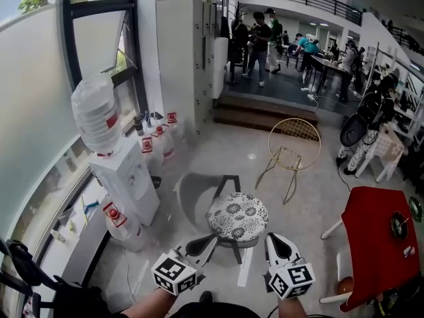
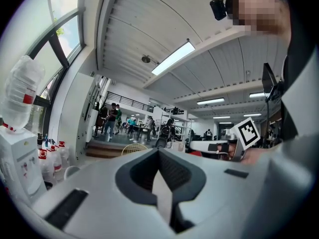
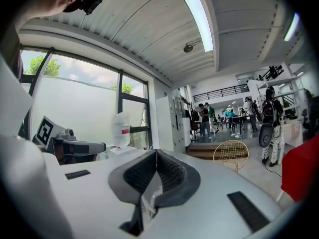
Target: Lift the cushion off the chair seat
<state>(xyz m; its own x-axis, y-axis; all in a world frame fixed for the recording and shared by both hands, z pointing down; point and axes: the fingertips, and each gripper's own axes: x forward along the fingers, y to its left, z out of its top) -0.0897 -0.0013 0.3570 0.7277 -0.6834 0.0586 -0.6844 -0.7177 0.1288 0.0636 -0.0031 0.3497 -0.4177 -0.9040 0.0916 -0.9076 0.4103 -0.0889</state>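
Task not started yet. The cushion (image 1: 238,215), round w/ black & white flowers, lies flat on the chair (image 1: 192,196) seat, in the middle of the head view, a bit low. Nothing lifts it.

The left gripper (image 1: 211,242) is at the bottom of the frame, near the cushion's lower left edge. The right gripper (image 1: 277,240) is near its lower right edge. I think neither one touches it.

Both are clenched & empty. In each gripper view the jaws meet w/ nothing between them.

Left to do: open up, grab the cushion, lift it off the seat.
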